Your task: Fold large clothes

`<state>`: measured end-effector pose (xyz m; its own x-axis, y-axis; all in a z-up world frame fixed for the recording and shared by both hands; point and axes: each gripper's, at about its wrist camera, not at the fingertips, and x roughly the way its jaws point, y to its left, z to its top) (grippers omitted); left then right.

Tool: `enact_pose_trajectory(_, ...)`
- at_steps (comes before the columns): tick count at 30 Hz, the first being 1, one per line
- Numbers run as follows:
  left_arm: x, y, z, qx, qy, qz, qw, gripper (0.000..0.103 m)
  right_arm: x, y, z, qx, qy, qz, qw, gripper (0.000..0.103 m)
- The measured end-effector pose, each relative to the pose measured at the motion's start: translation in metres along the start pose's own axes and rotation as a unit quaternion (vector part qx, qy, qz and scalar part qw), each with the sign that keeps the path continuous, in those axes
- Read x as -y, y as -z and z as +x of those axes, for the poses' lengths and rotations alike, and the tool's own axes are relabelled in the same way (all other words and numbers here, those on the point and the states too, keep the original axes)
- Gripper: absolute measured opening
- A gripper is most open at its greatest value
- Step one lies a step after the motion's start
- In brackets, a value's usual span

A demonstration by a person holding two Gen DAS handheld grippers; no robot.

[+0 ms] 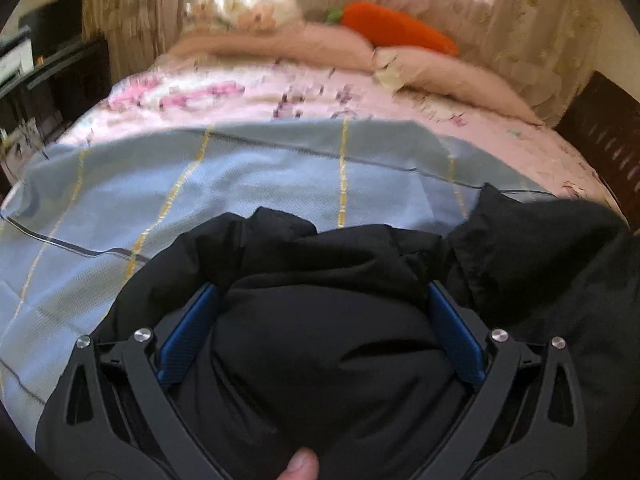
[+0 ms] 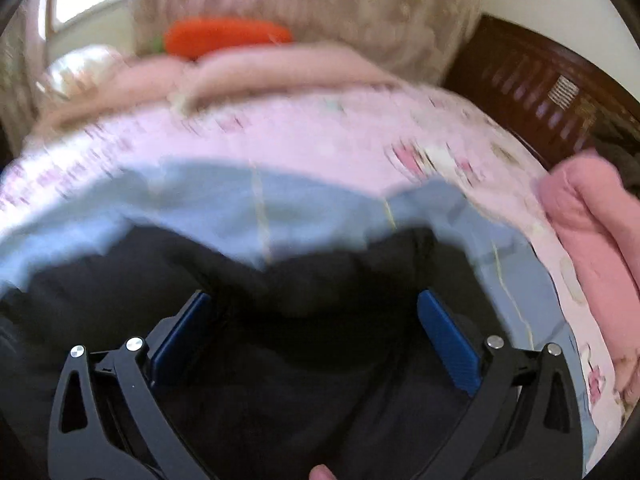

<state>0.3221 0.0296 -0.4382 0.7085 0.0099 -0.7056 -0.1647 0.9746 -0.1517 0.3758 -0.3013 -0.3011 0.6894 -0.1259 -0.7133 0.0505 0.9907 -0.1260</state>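
1. Left wrist view: I see the left gripper (image 1: 322, 296) with its jaws spread wide, a bulge of the black garment (image 1: 320, 360) filling the gap between the blue pads (image 1: 188, 336). I cannot tell whether the pads press the fabric.
2. The garment lies crumpled on a blue blanket (image 1: 200, 184) spread over the near part of the bed (image 1: 280, 92).
3. Right wrist view: the right gripper (image 2: 312, 304) also stands wide apart over the garment (image 2: 312, 360); this view is blurred, so contact cannot be judged.
4. A fingertip (image 1: 300, 466) shows at the bottom edge of the left view.
5. A carrot plush (image 1: 396, 30) rests on pink pillows (image 1: 320, 46) at the far side of the bed.
6. A pink cloth (image 2: 592, 216) lies at the right edge of the bed (image 2: 280, 140).
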Motion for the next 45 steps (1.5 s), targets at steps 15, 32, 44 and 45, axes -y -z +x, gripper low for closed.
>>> enact_pose_trajectory(15,-0.004,0.011,-0.014,0.022,0.017,-0.002,0.9996,0.101,-0.142,-0.039,0.206,-0.342,-0.152,-0.36,0.855,0.093)
enact_pose_trajectory(32,0.091,-0.085,-0.022,-0.038,0.196,0.288,0.9366,0.101,-0.107,-0.003,0.159,-0.299,-0.257,-0.274,0.877,0.034)
enact_pose_trajectory(44,0.144,-0.076,0.023,-0.212,0.386,0.407,0.8005,0.101,-0.106,-0.002,0.169,-0.304,-0.259,-0.27,0.876,0.034)
enact_pose_trajectory(45,0.141,-0.077,0.038,-0.245,0.401,0.372,0.8008,0.1,-0.105,-0.001,0.169,-0.304,-0.258,-0.266,0.878,0.034)
